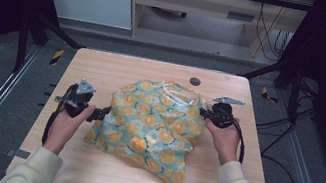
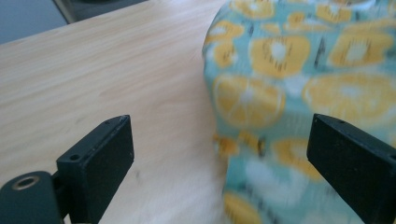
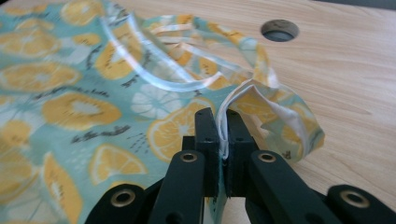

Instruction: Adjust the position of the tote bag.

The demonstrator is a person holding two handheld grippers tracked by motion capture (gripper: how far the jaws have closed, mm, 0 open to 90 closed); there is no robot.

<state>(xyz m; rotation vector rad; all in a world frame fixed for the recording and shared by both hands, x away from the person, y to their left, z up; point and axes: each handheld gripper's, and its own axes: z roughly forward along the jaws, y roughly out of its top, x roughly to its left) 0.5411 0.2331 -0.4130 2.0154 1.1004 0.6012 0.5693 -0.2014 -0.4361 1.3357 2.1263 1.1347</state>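
The right claw (image 3: pixel 223 122) is clenched on a raised fold at the edge of the lemon-print bag (image 3: pixel 70 107); in the right gripper view the two jaws stand almost together with only the doubled fabric between their tips. The pinch sits at the bag's open end, just beside the clear handle loop (image 3: pixel 154 77), which judging by the pose gives a firm hold for pulling that edge out flat. The bag itself lies crumpled on the wooden surface (image 1: pixel 104 68), between the two claws. The left claw (image 1: pixel 102 113) is released: its jaws stand wide apart, one over bare wood and the other in front of the print, touching nothing. It hangs just beside the bag's opposite side, probably lined up to take a matching hold there.
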